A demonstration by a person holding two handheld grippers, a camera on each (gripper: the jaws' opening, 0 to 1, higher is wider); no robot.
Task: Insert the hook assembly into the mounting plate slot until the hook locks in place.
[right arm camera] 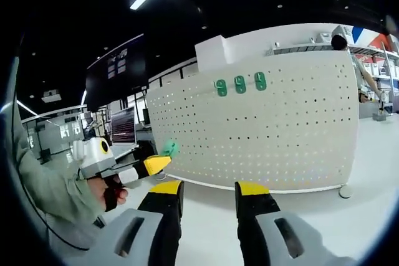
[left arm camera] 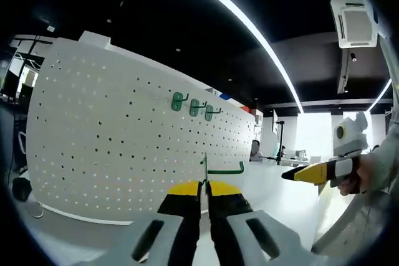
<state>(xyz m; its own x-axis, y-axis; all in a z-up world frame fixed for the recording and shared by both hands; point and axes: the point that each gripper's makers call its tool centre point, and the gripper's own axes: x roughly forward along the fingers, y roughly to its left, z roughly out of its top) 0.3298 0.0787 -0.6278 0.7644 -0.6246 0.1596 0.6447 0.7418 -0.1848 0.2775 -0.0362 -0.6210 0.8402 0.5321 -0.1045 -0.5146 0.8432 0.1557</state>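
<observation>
No legible text in either view. The wall display (right arm camera: 116, 66) above the desks and the monitor (right arm camera: 123, 126) beneath it both show content, too small and blurred to read. White pegboard (left arm camera: 124, 141) and its green hooks (left arm camera: 194, 106) carry no readable labels or numbers.

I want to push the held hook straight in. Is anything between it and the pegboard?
Nothing visible stands between them. The left gripper holds the green hook in front of the white pegboard, with open space between. Three green hooks already hang higher up, off that line. The right gripper is open, off to the side.
</observation>
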